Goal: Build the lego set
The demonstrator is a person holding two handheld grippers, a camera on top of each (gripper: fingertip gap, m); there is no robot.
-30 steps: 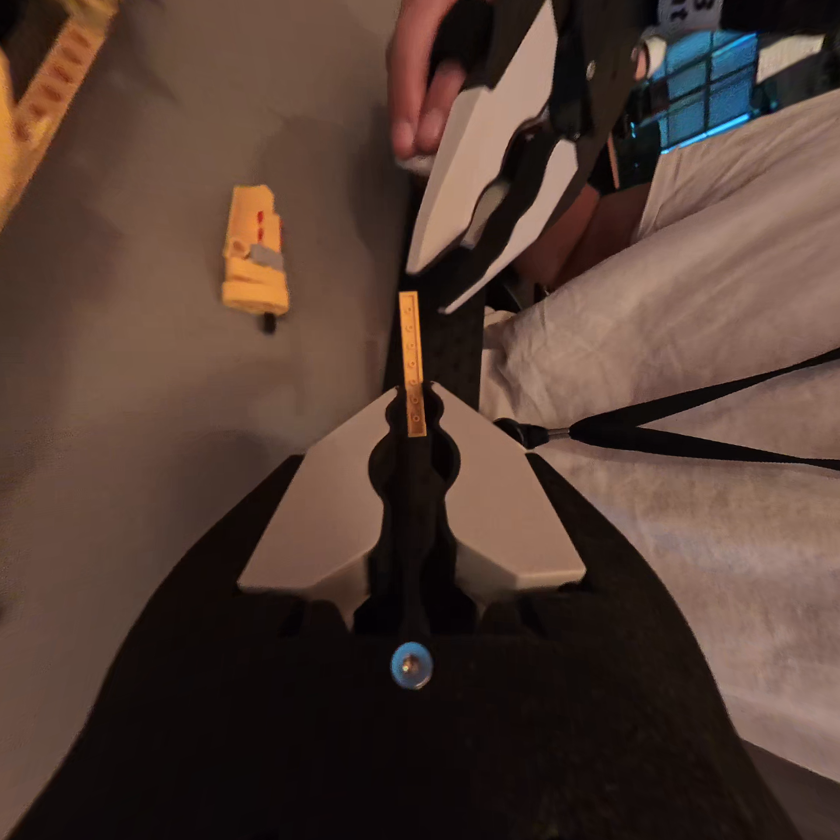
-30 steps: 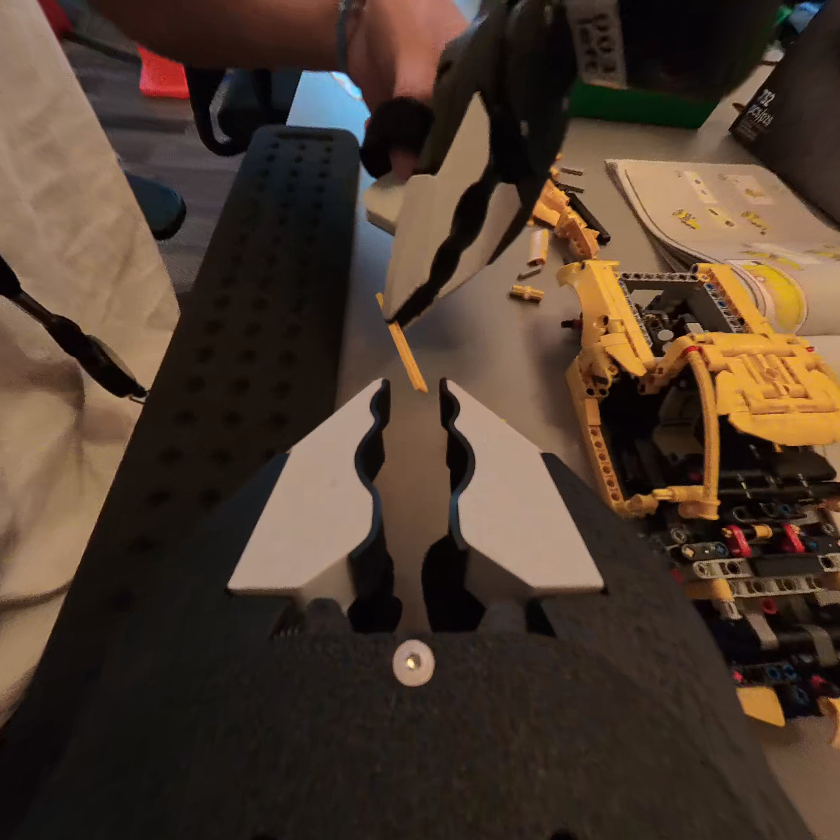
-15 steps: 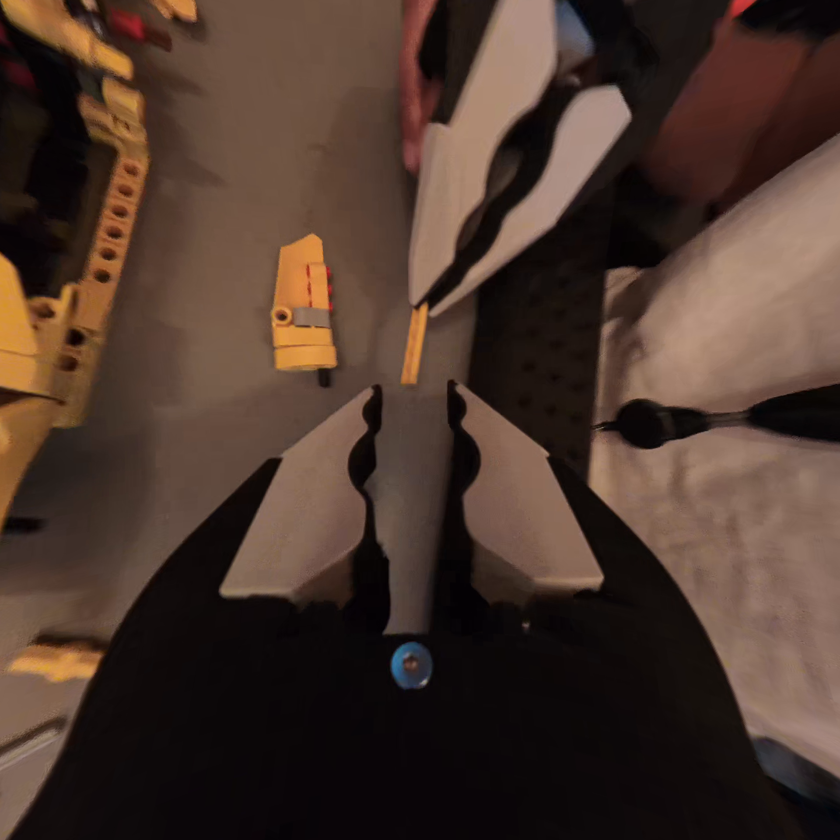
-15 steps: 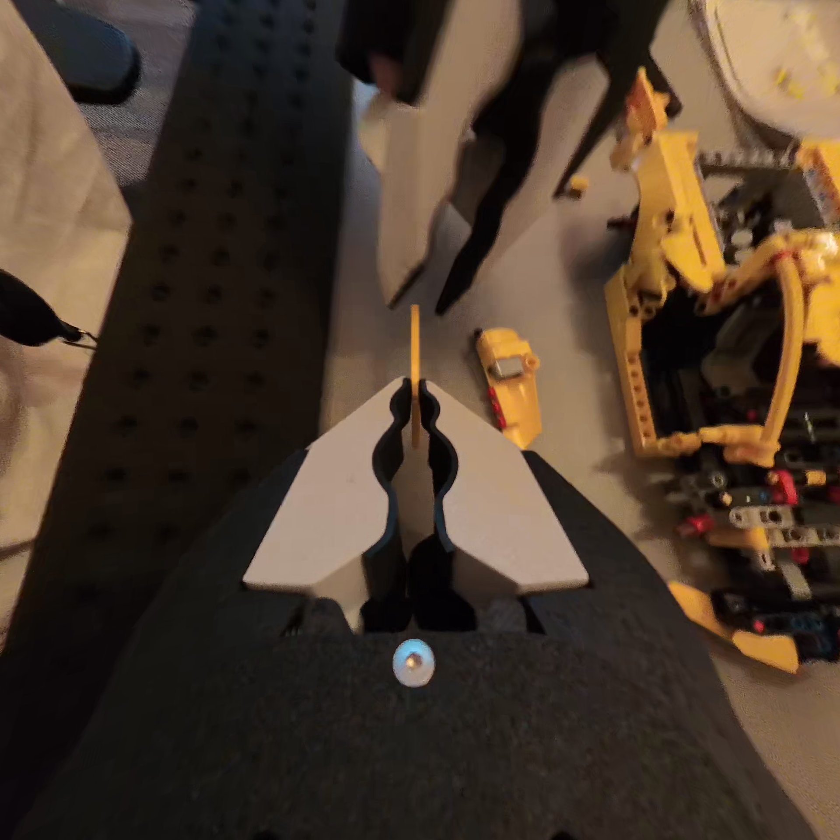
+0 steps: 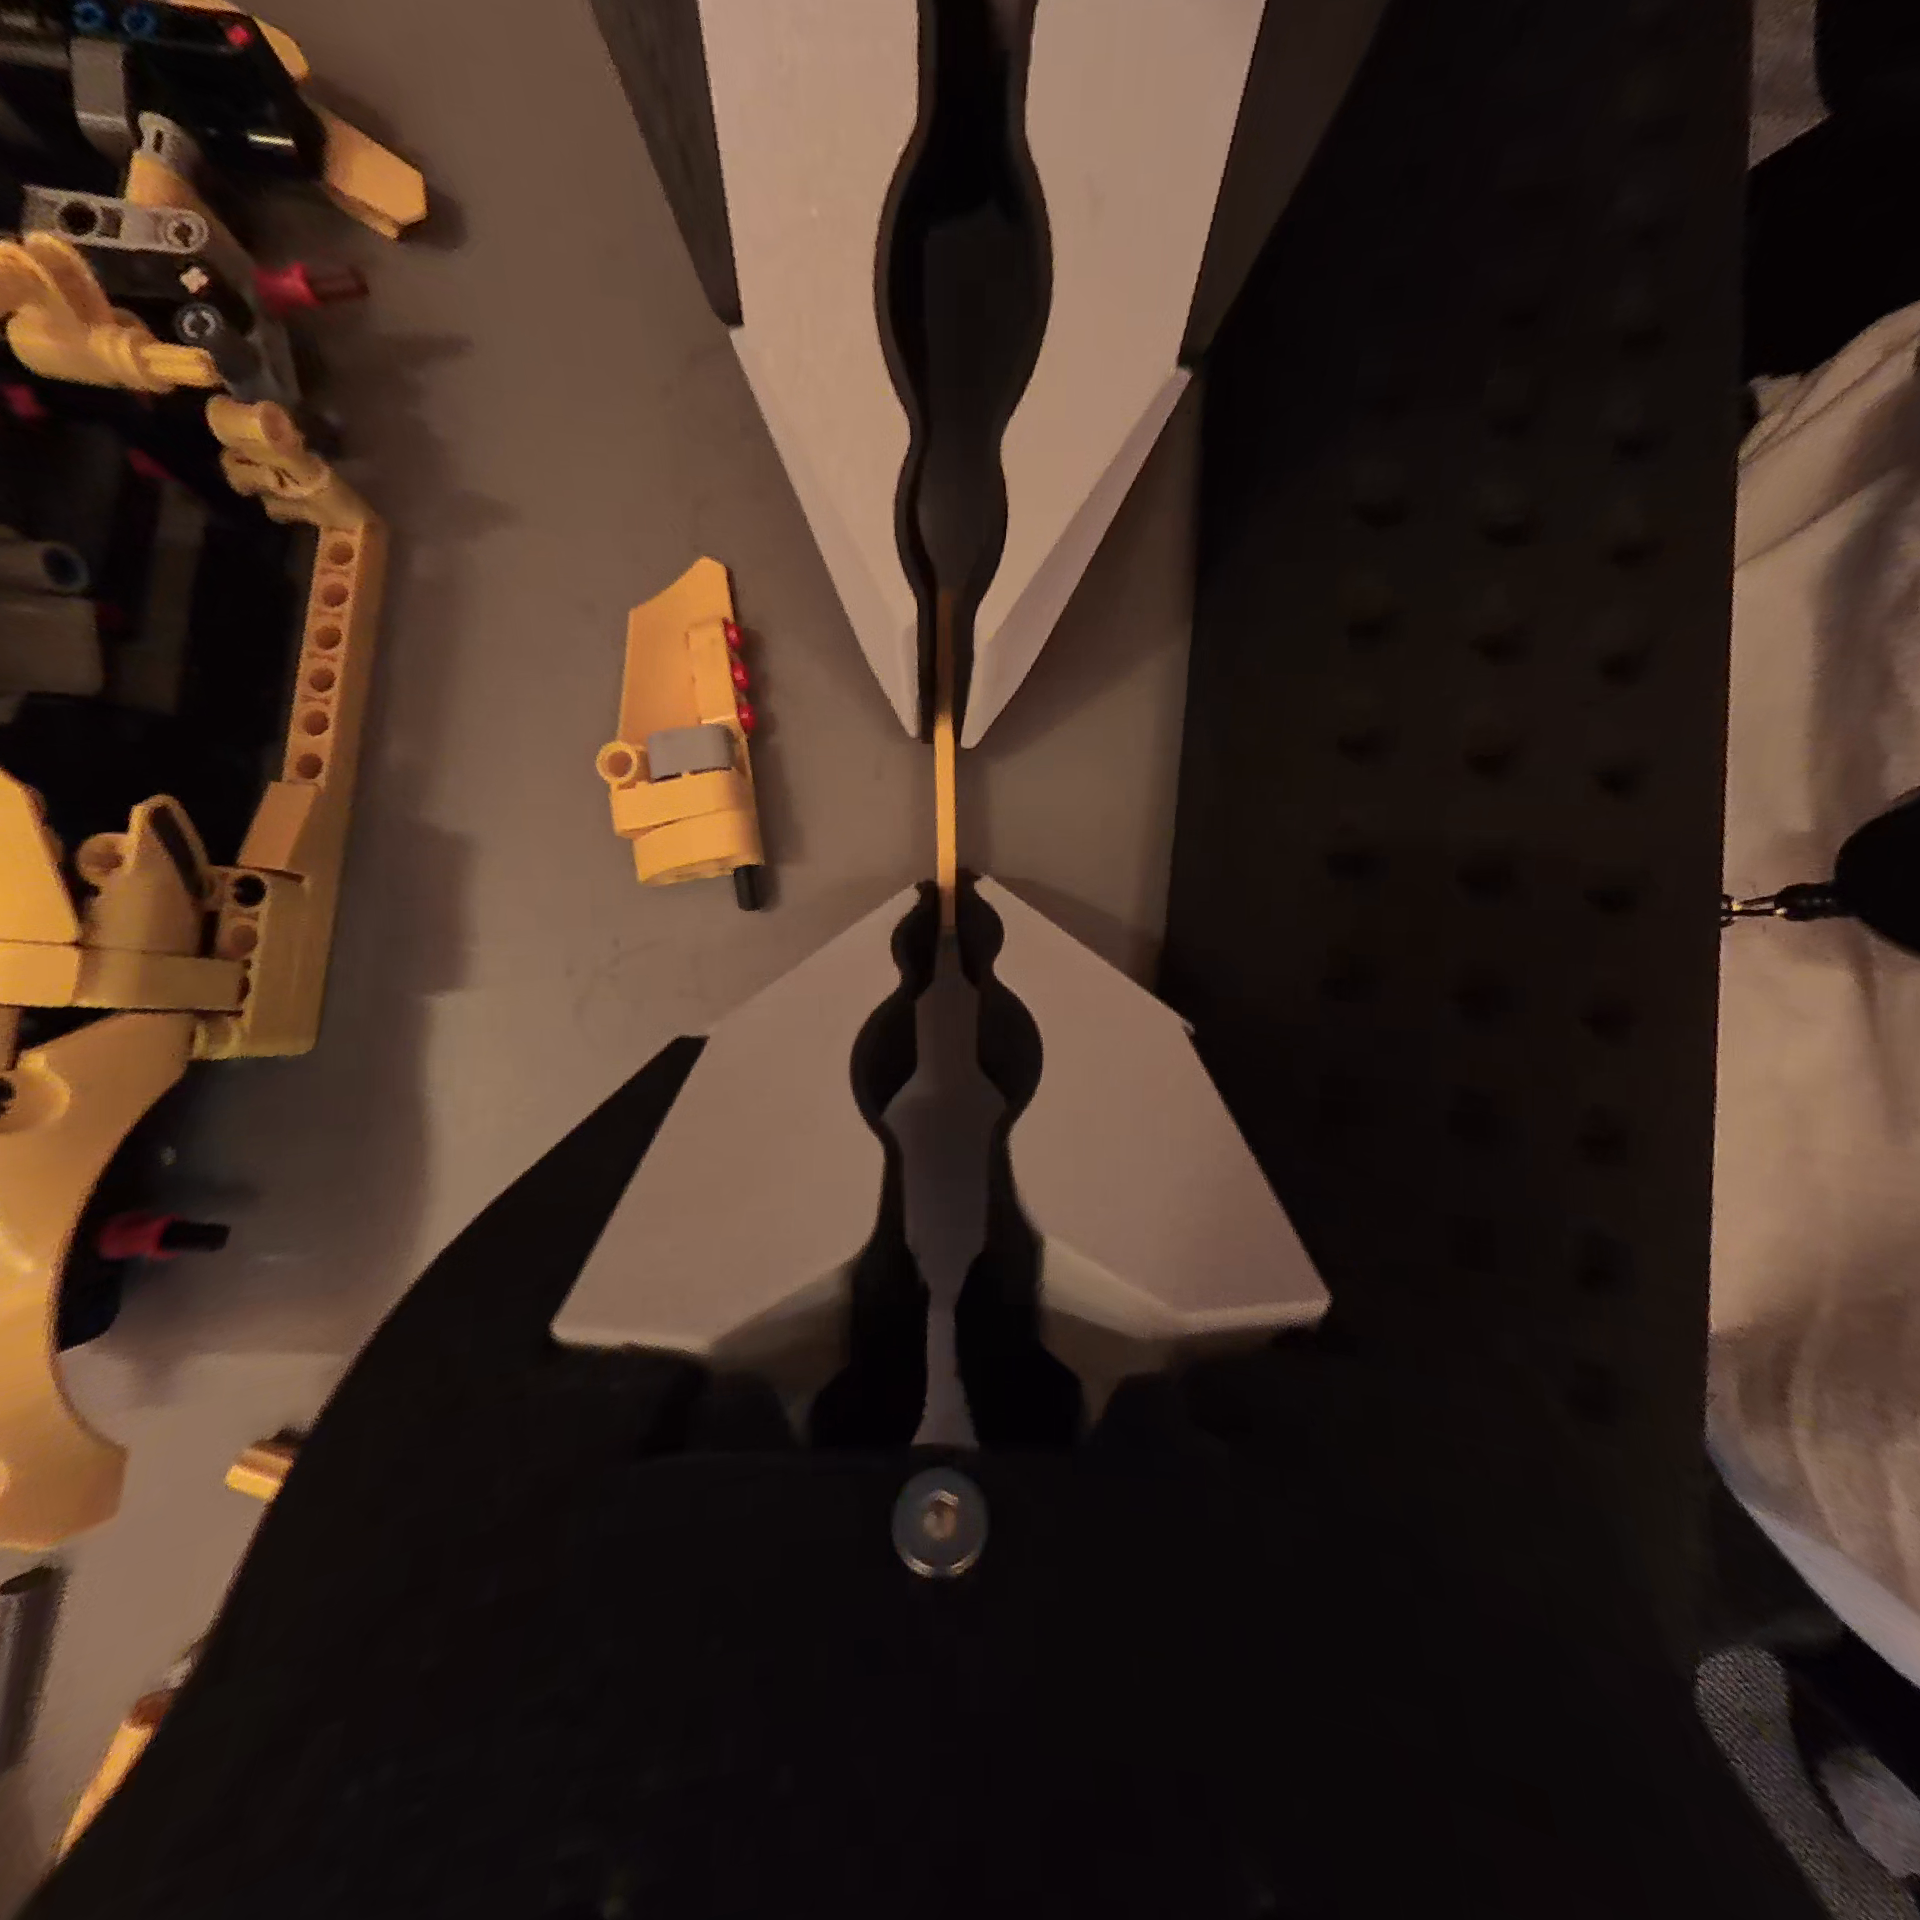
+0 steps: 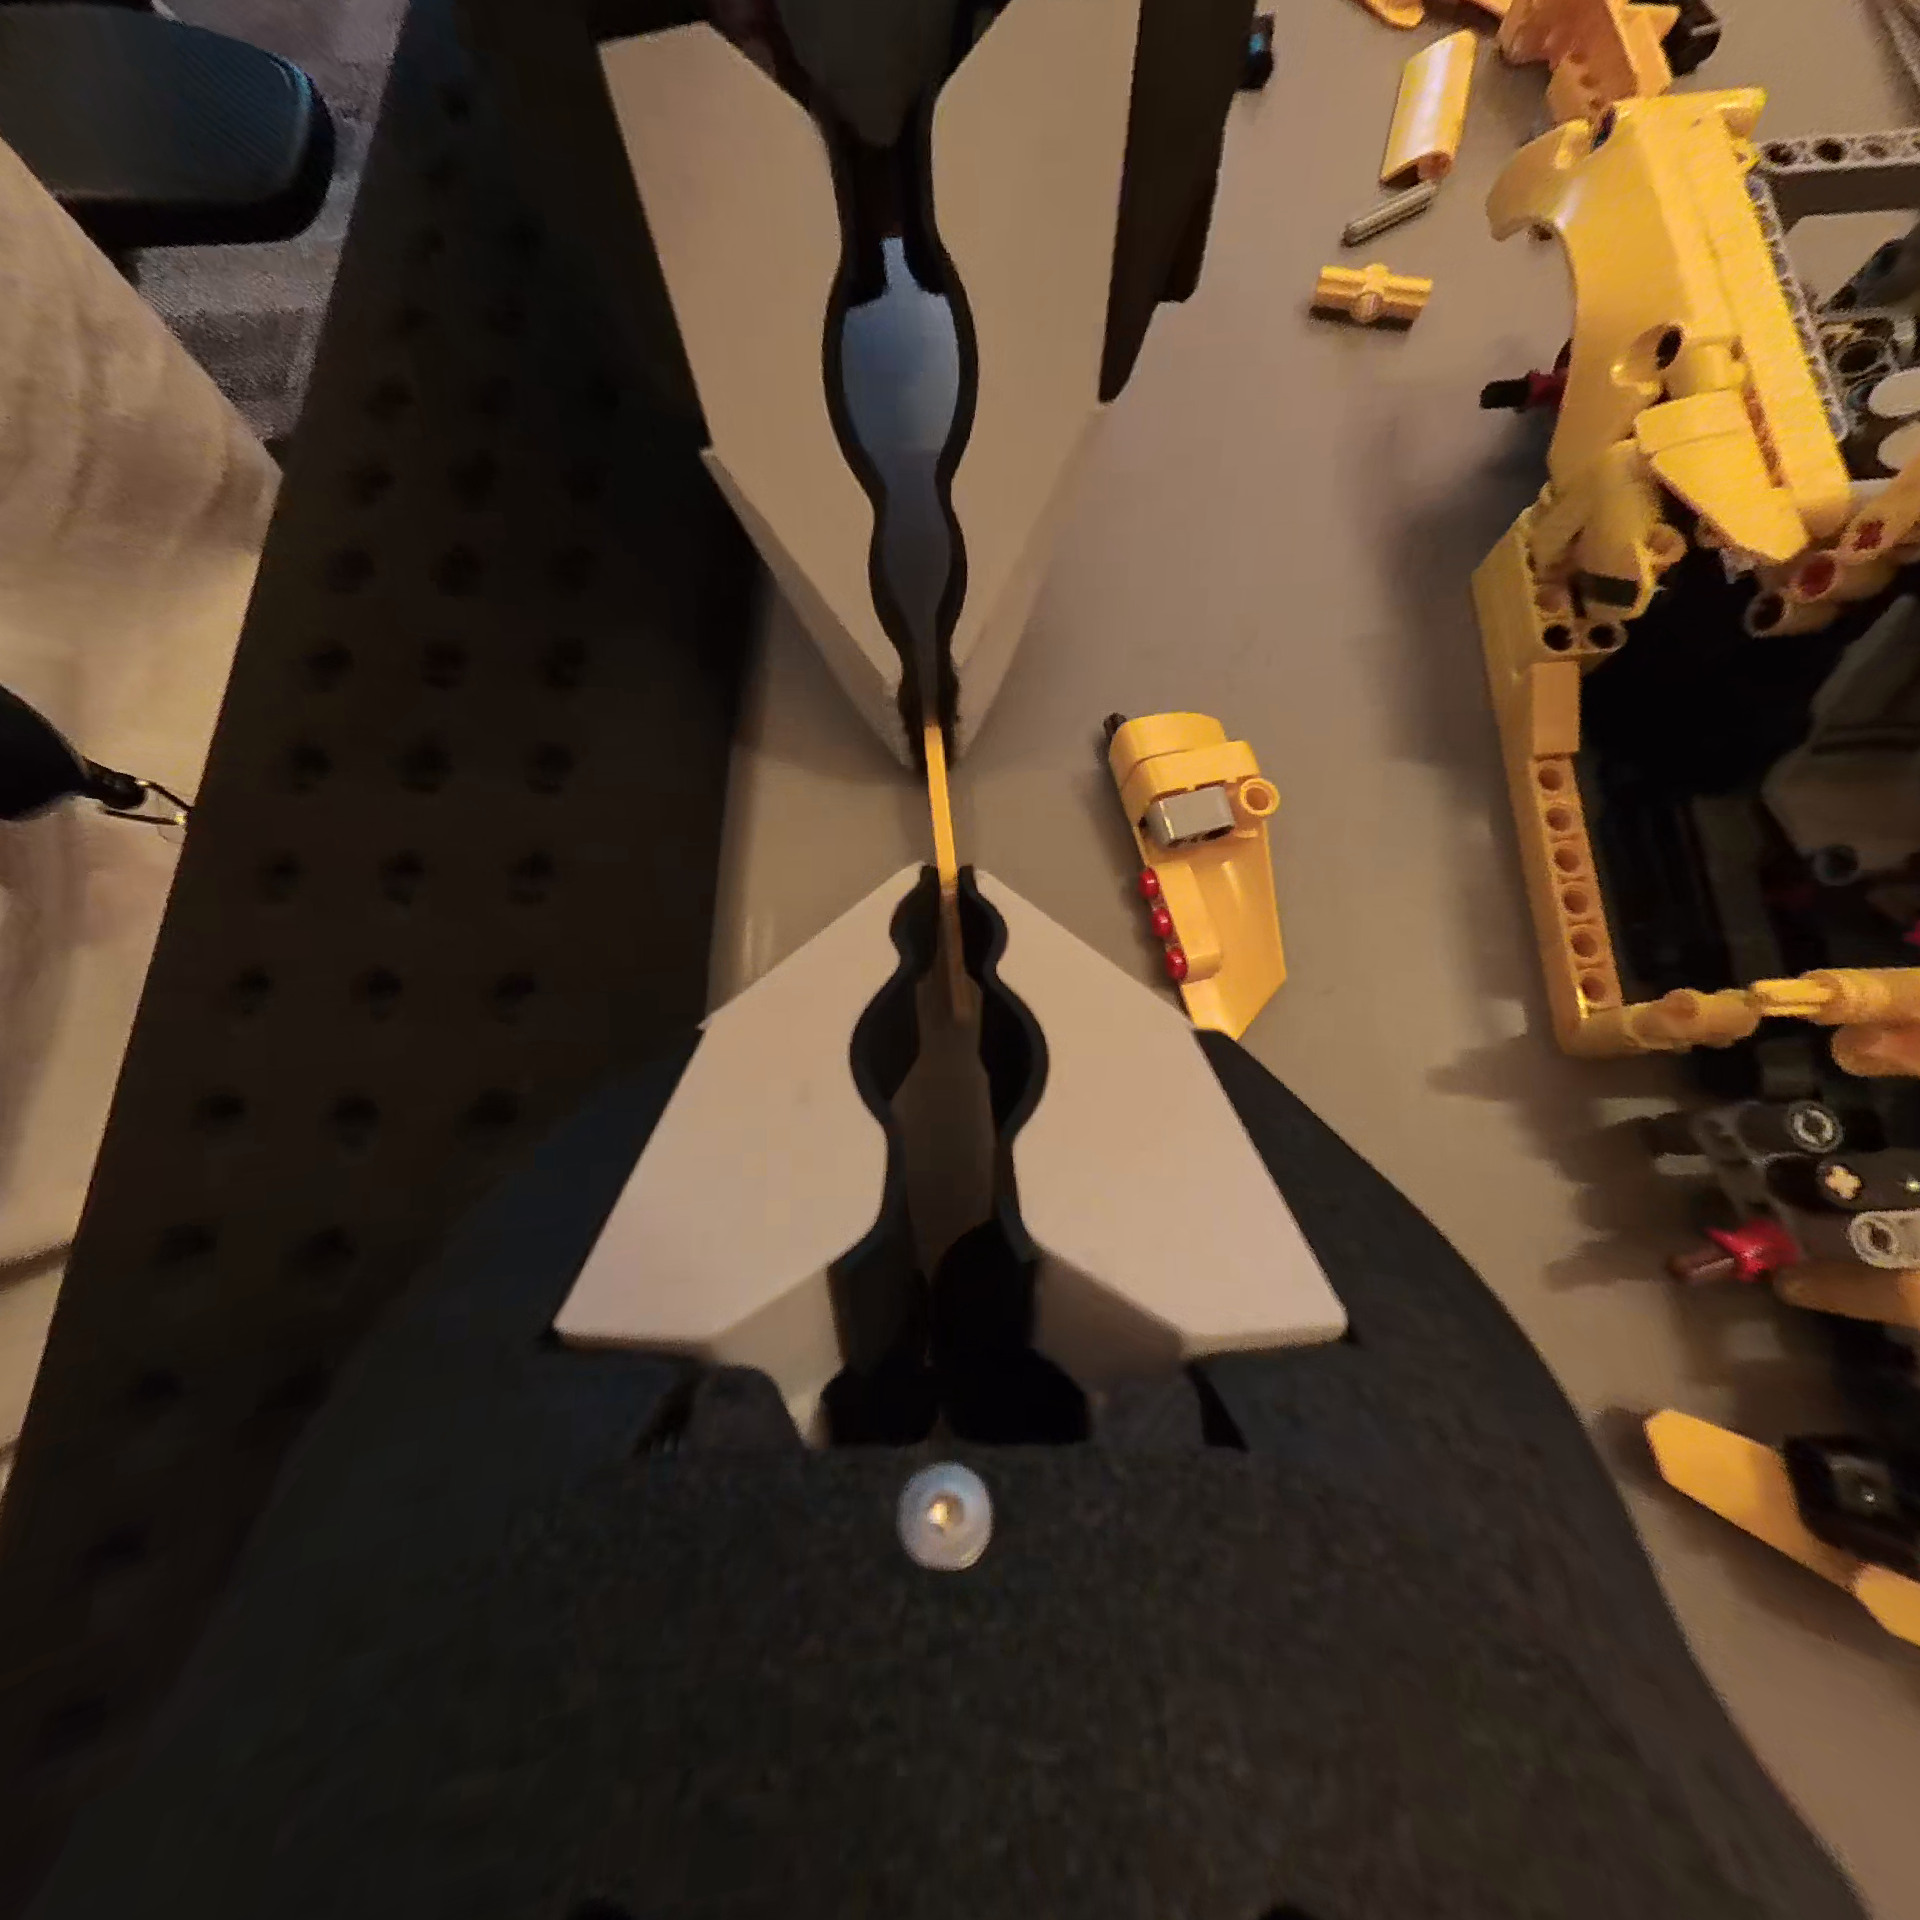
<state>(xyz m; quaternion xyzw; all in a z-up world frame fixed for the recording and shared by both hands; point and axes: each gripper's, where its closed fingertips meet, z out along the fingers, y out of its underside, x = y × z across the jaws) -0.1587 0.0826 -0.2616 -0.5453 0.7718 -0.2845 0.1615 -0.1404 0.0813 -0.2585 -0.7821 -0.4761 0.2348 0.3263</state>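
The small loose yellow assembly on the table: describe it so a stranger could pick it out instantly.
Start at the big yellow-and-black model on the grey table. Between it and the two tools lies the small yellow assembly, alone. Unlike other loose pieces, it has three red studs and a grey block.

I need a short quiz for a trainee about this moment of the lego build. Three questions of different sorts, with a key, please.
1. True or false: only the left gripper is closed on the thin yellow strip.
2. Multiple choice: in the left wrist view, the small yellow sub-assembly with three red pins lies
A. on the black perforated board
B. on the grey table, between the strip and the big yellow model
C. inside the big yellow model
3. Fill in: the two grippers point ______ each other, tip to tip.

Key
1. False: the right gripper is closed on its other end.
2. B
3. toward
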